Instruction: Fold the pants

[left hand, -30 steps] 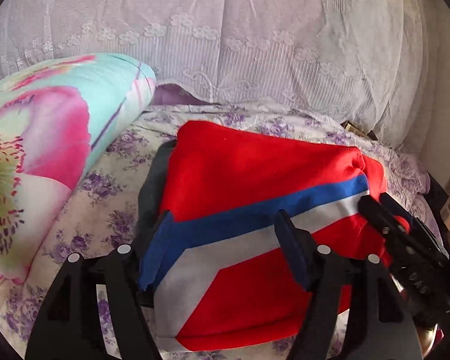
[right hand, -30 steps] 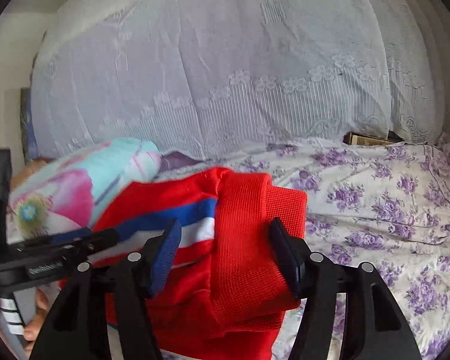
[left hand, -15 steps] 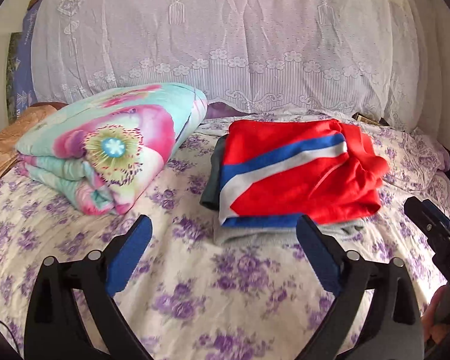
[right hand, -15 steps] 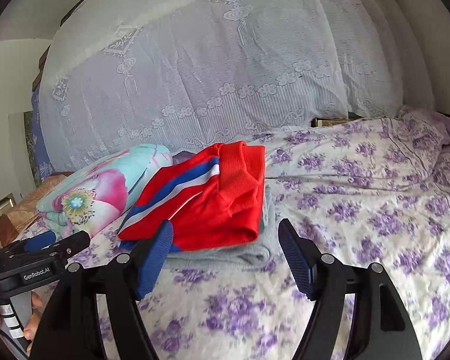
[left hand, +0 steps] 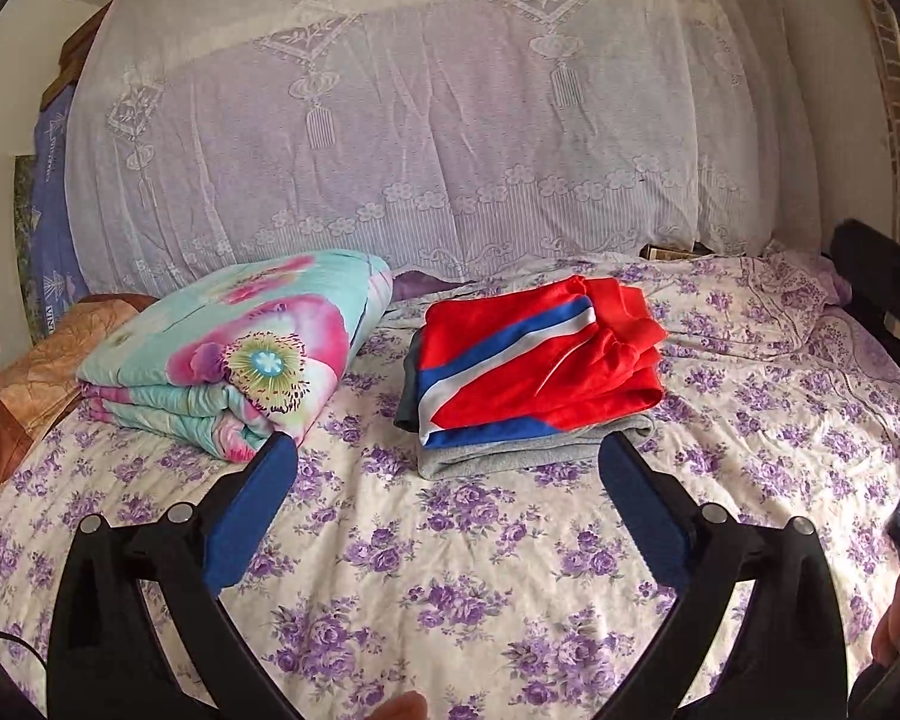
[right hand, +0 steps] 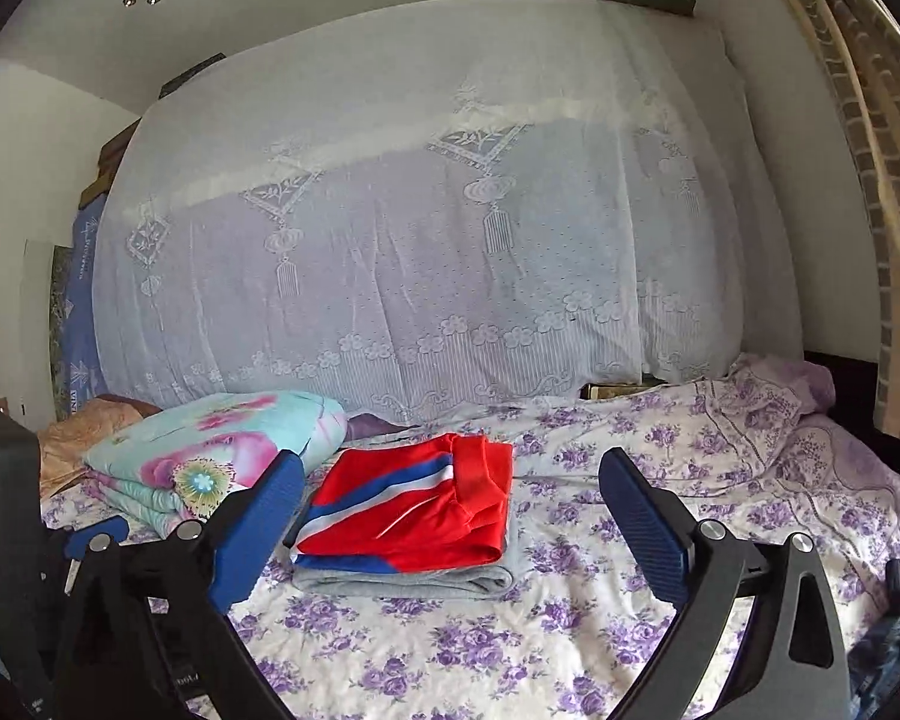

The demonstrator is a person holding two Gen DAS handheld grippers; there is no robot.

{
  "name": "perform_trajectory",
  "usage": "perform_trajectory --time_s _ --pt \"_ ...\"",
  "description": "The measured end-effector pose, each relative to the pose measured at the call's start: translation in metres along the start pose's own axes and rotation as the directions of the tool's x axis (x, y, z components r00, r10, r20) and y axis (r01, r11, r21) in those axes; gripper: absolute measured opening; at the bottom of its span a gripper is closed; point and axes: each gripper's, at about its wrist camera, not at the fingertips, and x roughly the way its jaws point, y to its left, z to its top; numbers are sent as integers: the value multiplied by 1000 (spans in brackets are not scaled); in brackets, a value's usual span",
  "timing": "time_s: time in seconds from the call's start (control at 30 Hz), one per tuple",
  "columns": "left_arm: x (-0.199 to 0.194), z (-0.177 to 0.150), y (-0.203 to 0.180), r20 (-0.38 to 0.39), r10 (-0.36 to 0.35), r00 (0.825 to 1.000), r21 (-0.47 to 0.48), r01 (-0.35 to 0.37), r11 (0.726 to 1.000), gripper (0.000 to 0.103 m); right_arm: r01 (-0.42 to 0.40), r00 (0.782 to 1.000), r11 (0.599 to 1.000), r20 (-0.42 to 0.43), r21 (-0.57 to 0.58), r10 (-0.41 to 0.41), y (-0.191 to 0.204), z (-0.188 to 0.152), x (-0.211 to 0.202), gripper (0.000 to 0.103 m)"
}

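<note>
The folded red pants (left hand: 534, 360) with a blue and white stripe lie on top of a folded grey garment (left hand: 510, 456) and a dark one on the flowered bedsheet (left hand: 450, 570). The stack also shows in the right wrist view, with the red pants (right hand: 426, 510) on top. My left gripper (left hand: 447, 498) is open and empty, held back from the stack above the sheet. My right gripper (right hand: 450, 516) is open and empty, also back from the stack.
A folded floral quilt (left hand: 234, 354) lies left of the stack, with a tan pillow (left hand: 36, 384) beyond it. A lace-covered pile (left hand: 420, 150) backs the bed. Dark clothes (right hand: 894, 618) lie at the bed's right edge. The other gripper (left hand: 882, 294) shows at right.
Both grippers have let go of the red pants, opened wide and pulled back and up from the stack. The pants now lie folded on the pile.
</note>
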Motion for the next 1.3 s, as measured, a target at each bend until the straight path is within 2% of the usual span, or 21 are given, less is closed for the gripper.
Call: perform_trajectory --time_s 0.17,0.4,0.53,0.73,1.3 --pt "8 -7 15 -54 10 999 -47 -12 999 98 -51 998 999 -30 -17 51 -2 -19 14 99" --pt "4 -10 16 -37 29 999 -47 -31 998 98 -77 993 997 -84 9 77 -6 -28 26 99" --pt "2 -12 12 -43 11 999 -42 -13 999 98 -83 990 996 -112 35 87 -8 -31 33 99" --pt "-4 -11 9 -22 14 1000 -33 -14 999 98 -84 990 996 -115 18 86 -4 -32 32 99" --pt "-8 -10 7 -25 1 1000 -34 -1 999 98 -89 989 996 -117 21 91 -2 -33 31 99"
